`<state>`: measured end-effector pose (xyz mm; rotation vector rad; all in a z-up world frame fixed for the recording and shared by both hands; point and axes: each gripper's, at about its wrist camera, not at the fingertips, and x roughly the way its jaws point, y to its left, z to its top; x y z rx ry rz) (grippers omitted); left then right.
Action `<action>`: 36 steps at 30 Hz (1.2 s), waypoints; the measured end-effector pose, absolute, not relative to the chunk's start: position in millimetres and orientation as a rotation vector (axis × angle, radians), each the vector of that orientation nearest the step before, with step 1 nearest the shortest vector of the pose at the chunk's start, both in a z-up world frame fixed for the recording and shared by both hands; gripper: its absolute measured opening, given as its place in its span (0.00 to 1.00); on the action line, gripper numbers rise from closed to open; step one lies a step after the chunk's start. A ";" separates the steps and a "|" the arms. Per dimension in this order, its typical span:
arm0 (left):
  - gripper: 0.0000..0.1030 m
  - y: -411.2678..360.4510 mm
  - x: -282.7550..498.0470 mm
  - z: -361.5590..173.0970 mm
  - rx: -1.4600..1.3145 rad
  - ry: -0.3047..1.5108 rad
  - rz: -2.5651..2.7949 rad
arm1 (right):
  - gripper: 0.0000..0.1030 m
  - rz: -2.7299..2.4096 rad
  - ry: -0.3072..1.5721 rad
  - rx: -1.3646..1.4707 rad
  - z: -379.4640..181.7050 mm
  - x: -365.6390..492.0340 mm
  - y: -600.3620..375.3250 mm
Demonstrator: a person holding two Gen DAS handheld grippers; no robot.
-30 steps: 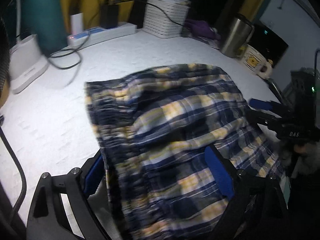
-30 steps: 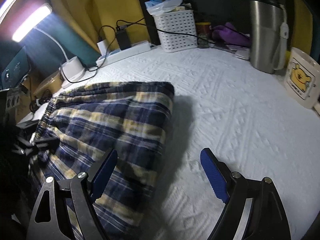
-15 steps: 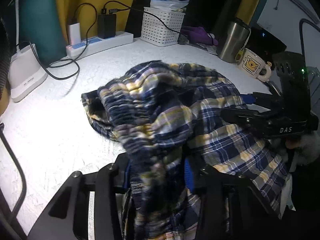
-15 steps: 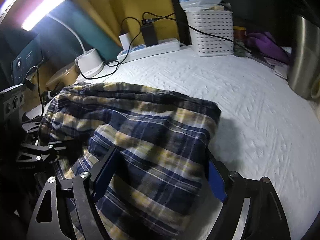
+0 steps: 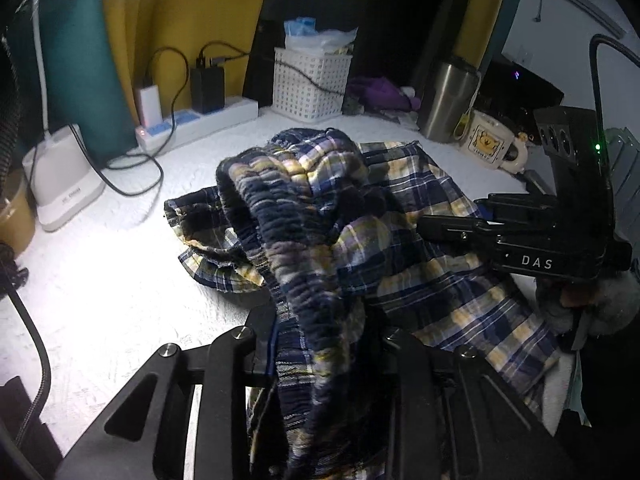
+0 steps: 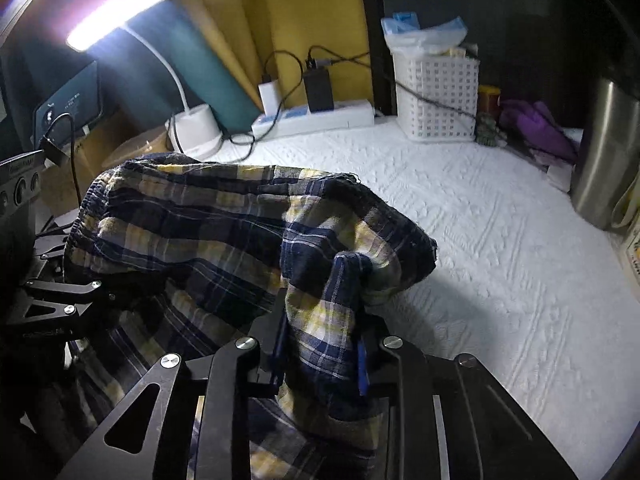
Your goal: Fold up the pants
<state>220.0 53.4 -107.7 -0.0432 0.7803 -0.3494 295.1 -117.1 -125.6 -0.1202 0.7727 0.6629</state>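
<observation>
The blue and yellow plaid pants lie bunched on the white textured table cover. My left gripper is shut on the gathered elastic waistband, which is lifted into a hump in front of the camera. My right gripper is shut on a fold of the plaid pants at their other edge and holds it raised off the cover. The right gripper also shows in the left wrist view, lying over the cloth. The left gripper shows in the right wrist view at the left edge.
At the back stand a white lattice basket, a power strip with chargers and cables and a white lamp base. A steel tumbler and a bear mug stand at the right. The white cover stretches right of the pants.
Both grippers went from open to shut on the pants. The cloth, flat a second ago, is now pulled up into bunched folds at both ends.
</observation>
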 end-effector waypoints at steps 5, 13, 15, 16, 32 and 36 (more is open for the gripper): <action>0.26 51.6 202.7 -88.5 -0.037 0.729 -0.346 | 0.26 0.658 0.708 -0.116 -103.4 277.8 -121.4; 0.26 50.0 172.4 -59.8 -0.031 0.655 -0.335 | 0.26 0.658 0.623 -0.115 -70.5 245.9 -129.1; 0.26 48.2 164.1 -52.1 -0.023 0.632 -0.334 | 0.26 0.657 0.602 -0.110 -62.5 237.8 -131.6; 0.26 47.6 160.9 -49.1 -0.021 0.624 -0.334 | 0.26 0.656 0.593 -0.105 -59.1 234.3 -133.1; 0.26 43.0 105.4 -9.9 0.010 0.492 -0.333 | 0.26 0.648 0.451 -0.093 -13.4 174.2 -152.4; 0.26 42.6 90.0 0.6 0.026 0.449 -0.321 | 0.26 0.657 0.414 -0.096 -2.4 156.4 -155.5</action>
